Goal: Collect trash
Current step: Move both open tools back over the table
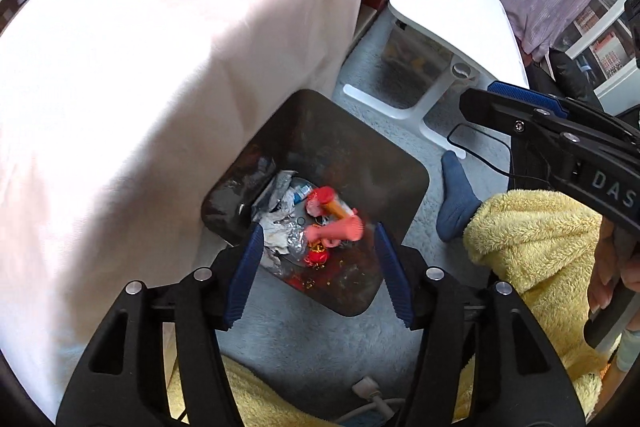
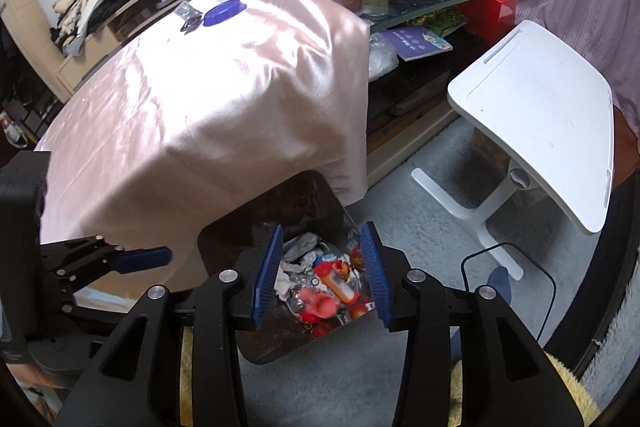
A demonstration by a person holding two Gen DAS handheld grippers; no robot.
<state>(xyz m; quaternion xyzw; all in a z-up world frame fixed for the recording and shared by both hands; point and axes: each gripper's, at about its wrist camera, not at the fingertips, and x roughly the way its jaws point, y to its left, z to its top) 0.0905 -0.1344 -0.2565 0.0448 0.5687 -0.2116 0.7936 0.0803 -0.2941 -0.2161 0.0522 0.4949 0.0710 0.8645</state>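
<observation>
Cluttered living room, grey shag carpet (image 2: pixel 400 211). Contents, largest first:

Pink satin-covered table (image 2: pixel 208 99), bearing near its far end a purple oval lid (image 2: pixel 223 11) and a clear crinkled plastic wrapper (image 2: pixel 188 15); both appear uncollected.

White tilted laptop stand (image 2: pixel 536 131), on the carpet to the right.

Dark square trash bin (image 1: pixel 320 155), on the floor against the table's draped corner, holding crumpled foil, paper, an orange tube and red wrappers. A blurred pink piece (image 1: pixel 340 231) shows over the heap; falling or landed, cannot tell.

Left gripper (image 1: pixel 320 267): above the bin, blue pads wide apart, nothing held.

Right gripper (image 2: pixel 322 275): likewise over the bin, jaws spread, empty.

Step, as judged: a drop into the bin. Next move likely calls for lifting clear and reaching across the table toward the wrapper.
</observation>
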